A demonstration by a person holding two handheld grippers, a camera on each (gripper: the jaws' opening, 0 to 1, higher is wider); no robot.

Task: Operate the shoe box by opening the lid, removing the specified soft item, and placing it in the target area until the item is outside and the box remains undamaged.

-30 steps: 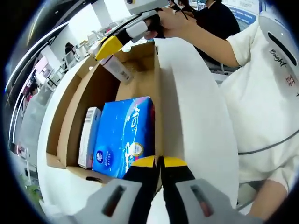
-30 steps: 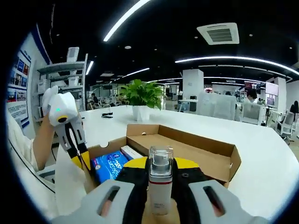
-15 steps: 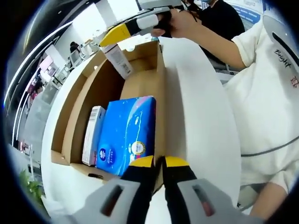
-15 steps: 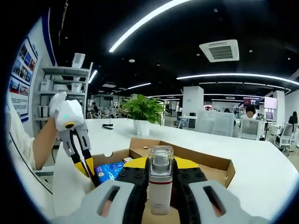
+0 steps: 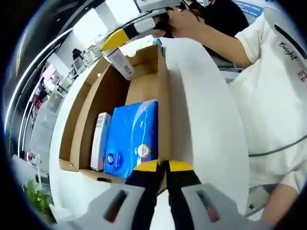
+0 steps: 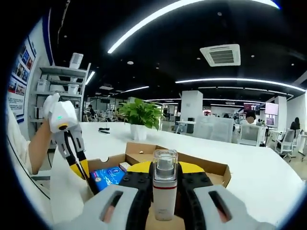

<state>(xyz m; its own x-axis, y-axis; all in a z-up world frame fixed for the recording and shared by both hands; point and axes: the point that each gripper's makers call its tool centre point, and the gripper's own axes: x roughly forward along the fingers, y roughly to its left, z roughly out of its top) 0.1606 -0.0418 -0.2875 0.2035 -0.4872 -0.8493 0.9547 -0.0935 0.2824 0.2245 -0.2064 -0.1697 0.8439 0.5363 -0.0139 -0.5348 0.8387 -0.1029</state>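
I held the left gripper (image 5: 162, 167) with its jaws pressed together on the near wall of the shoe box (image 5: 144, 86), which in my judgement kept the cardboard steady while the other hand worked, so the box would not drag or tear. The box stood open on the white table (image 5: 206, 120). Inside it, a blue tissue pack (image 5: 132, 139) lay flat against the near wall, and a narrow white carton (image 5: 100, 141) stood just beside it. The right gripper (image 6: 164, 179) was clamped on a small spray bottle (image 6: 164, 191), held upright by its body with the clear cap uppermost; in the left gripper view that bottle (image 5: 121, 63) hung over the far end of the box. I judged the tissue pack to be the soft item, and it was not yet out of the box.
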